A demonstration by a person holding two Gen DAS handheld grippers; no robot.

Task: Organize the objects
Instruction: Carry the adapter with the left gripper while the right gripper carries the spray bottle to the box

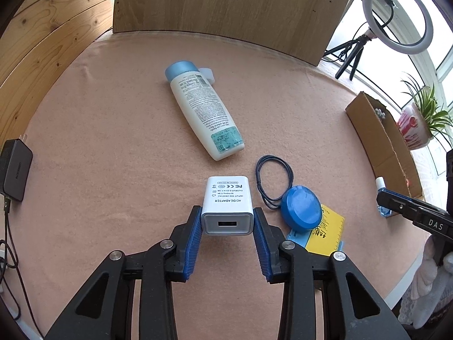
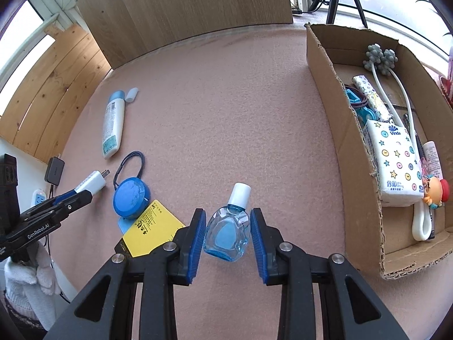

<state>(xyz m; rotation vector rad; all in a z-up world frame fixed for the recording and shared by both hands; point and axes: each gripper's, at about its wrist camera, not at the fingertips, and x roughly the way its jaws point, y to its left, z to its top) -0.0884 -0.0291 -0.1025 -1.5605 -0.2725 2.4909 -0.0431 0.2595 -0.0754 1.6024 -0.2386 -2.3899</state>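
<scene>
Left tongs (image 1: 228, 221) clenched on white adapter (image 1: 228, 204); right tongs (image 2: 228, 228) clenched on small blue bottle (image 2: 228, 226). Cardboard box (image 2: 354, 147) far right on pink surface (image 2: 226, 113).

Upper right of my left view: ring light (image 1: 397, 17) on a small tripod, potted plant (image 1: 421, 119) below it by the window. Wood-grain board (image 1: 235, 8) stands top centre; black charger (image 1: 15, 170) lies at left edge, cable trailing down.

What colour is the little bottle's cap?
White; the little bottle is clear blue. Right wrist view shows it best.
</scene>
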